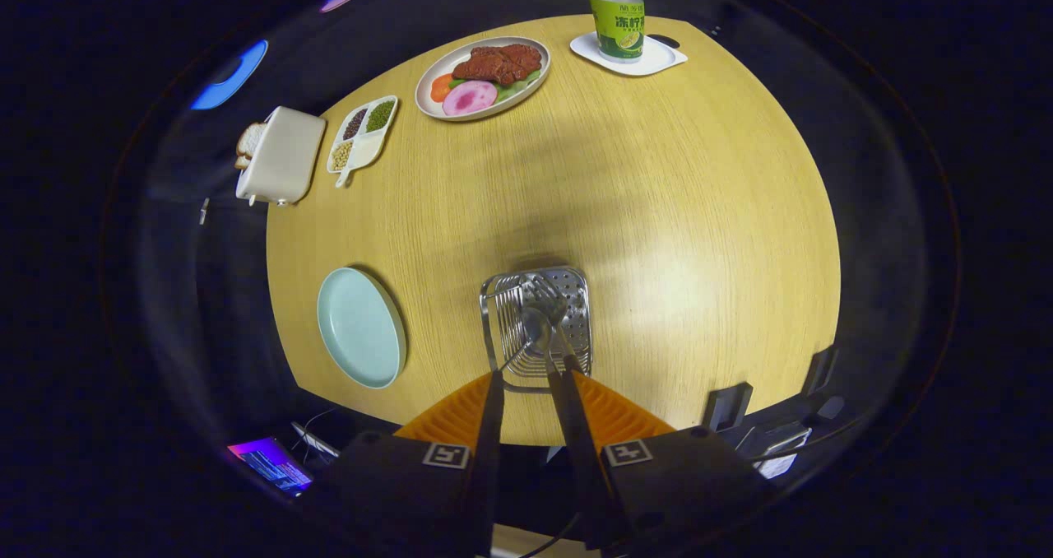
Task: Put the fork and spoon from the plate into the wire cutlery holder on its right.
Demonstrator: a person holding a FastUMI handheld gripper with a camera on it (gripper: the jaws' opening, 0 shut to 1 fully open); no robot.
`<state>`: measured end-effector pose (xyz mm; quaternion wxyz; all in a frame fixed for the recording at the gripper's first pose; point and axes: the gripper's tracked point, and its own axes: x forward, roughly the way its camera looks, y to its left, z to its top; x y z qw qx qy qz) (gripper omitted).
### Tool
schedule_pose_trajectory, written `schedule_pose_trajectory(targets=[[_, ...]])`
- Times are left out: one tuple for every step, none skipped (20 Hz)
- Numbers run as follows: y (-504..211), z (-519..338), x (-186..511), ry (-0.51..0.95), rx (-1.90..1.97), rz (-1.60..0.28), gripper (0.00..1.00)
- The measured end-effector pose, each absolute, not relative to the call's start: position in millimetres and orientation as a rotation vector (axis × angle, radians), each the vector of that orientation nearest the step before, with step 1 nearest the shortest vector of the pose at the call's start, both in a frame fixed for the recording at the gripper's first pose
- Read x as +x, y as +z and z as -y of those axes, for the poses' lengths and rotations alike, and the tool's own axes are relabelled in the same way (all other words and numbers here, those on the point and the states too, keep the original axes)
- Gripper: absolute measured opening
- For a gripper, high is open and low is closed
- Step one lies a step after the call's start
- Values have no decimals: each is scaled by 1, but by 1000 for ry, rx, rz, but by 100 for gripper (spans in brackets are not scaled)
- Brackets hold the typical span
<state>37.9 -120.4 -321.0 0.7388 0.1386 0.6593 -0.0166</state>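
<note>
Gripper [535, 373] fingers apart, low centre, gripping nothing. Fork [547, 295] & spoon [536, 327] stand in wire cutlery holder [576, 282]; plate [360, 326] bare. Back straight out, w/o snagging handles.

Gripper [533, 377] over the near part of the table [658, 212], fingers apart, directly above the wire cutlery holder [536, 327]. Fork [549, 295] and spoon [536, 327] standing in the holder, just ahead of the fingertips. Plate [360, 326] left of the holder. Far left: toaster [281, 156], then divided dish [364, 137] beside it. Behind: food plate [482, 76], and right of it a bottle [617, 15] on a tray [658, 58].
</note>
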Motion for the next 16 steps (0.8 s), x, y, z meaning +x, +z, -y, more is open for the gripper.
schedule_pose_trajectory(targets=[[-316,120,38,-27,300,-1425,56],[-308,120,40,-16,305,-1396,68],[-297,119,44,-8,305,-1358,73],[-286,119,46,-2,306,-1315,88],[-273,119,50,1,312,-1262,93],[-257,118,55,3,321,-1200,98],[-237,119,58,1,327,-1128,99],[-218,120,61,1,324,-1058,99],[-198,120,65,3,317,-988,100],[-180,118,66,13,303,-929,99],[-160,117,65,18,286,-870,99],[-140,117,67,20,267,-805,99],[-120,115,67,22,246,-737,99],[-100,114,66,25,227,-672,99],[-79,113,64,23,209,-603,99],[-59,112,61,18,196,-535,99]])
